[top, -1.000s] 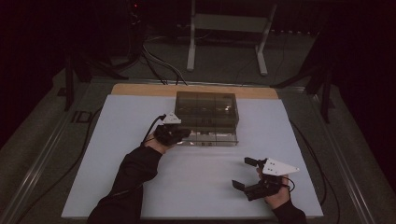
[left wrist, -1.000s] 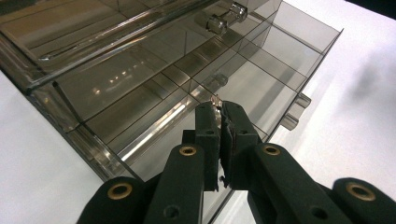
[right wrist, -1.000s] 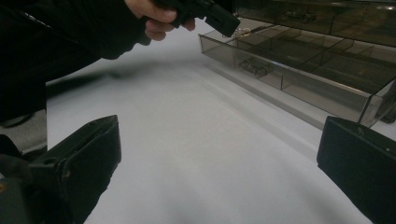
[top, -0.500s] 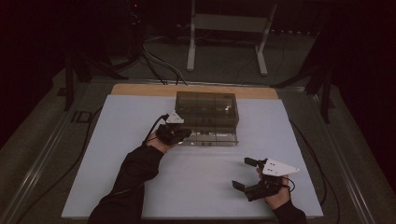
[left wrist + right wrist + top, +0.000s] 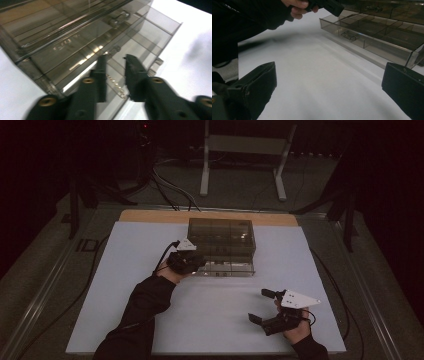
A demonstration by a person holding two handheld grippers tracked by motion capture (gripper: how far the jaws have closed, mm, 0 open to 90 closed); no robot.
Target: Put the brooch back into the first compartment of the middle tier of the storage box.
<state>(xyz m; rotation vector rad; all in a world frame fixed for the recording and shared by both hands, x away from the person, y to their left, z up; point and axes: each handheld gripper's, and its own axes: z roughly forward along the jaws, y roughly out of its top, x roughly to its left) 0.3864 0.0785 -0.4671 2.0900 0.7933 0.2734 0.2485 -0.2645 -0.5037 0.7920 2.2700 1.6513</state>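
A smoky clear drawer box (image 5: pixel 222 237) stands at the back middle of the white table, its bottom drawer (image 5: pixel 227 267) pulled out toward me. My left gripper (image 5: pixel 197 262) is at the drawer's left end. In the left gripper view its jaws (image 5: pixel 115 58) point down into the drawer (image 5: pixel 140 47). They have just been opening and stand apart. Nothing is pinched between them; a thin beaded chain (image 5: pixel 116 86) lies beneath the gap. My right gripper (image 5: pixel 259 305) rests at the front right of the table, wide open (image 5: pixel 329 80) and holding nothing.
The open drawer (image 5: pixel 367 37) has several compartments and a small knob (image 5: pixel 349 36) on its front. A wooden strip (image 5: pixel 150 216) edges the table's back. Cables (image 5: pixel 170 195) and a metal stand (image 5: pixel 245 160) are on the floor beyond.
The left hand has edged slightly along the front of the box. The right hand has stayed where it was.
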